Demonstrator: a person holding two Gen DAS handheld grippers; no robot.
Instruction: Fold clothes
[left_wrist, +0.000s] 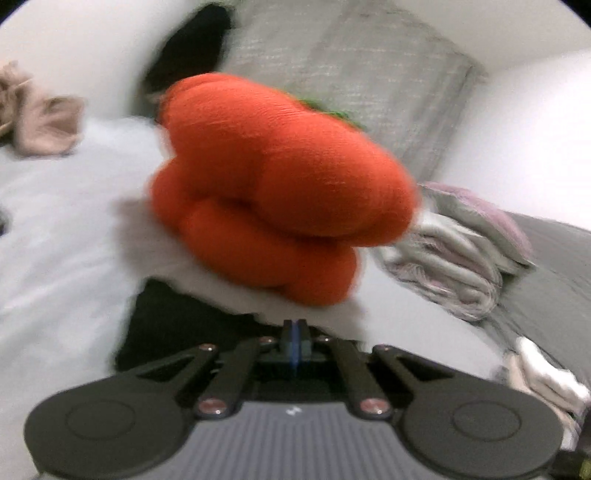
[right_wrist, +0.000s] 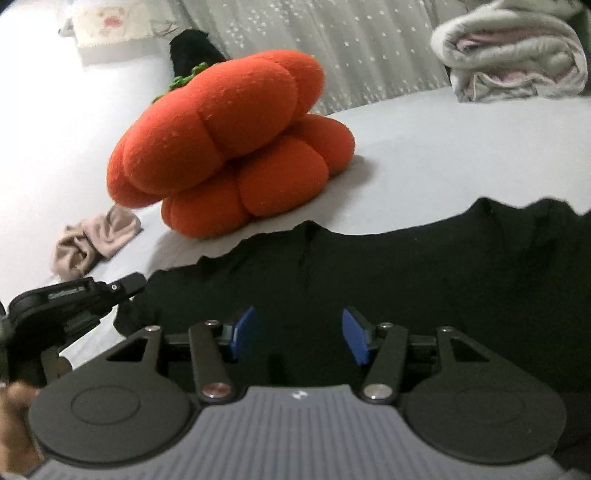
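A black garment (right_wrist: 406, 280) lies spread over the white sheet (right_wrist: 424, 155) and fills the near half of the right wrist view. My right gripper (right_wrist: 299, 336) hovers over it, open, its blue pads (right_wrist: 243, 332) wide apart with only cloth below them. My left gripper (right_wrist: 125, 286) comes in from the left at the garment's left edge. In the left wrist view that gripper (left_wrist: 294, 338) has its pads pressed together right where the edge of the black garment (left_wrist: 173, 325) ends, so it appears shut on that edge.
A big orange pumpkin plush (right_wrist: 229, 147) sits on the bed just beyond the garment. A crumpled beige cloth (right_wrist: 92, 243) lies left of it. A stack of folded blankets (right_wrist: 513, 62) stands at the far right, with a grey pillow (left_wrist: 351, 92) behind. A person's hand (right_wrist: 14, 417) shows at lower left.
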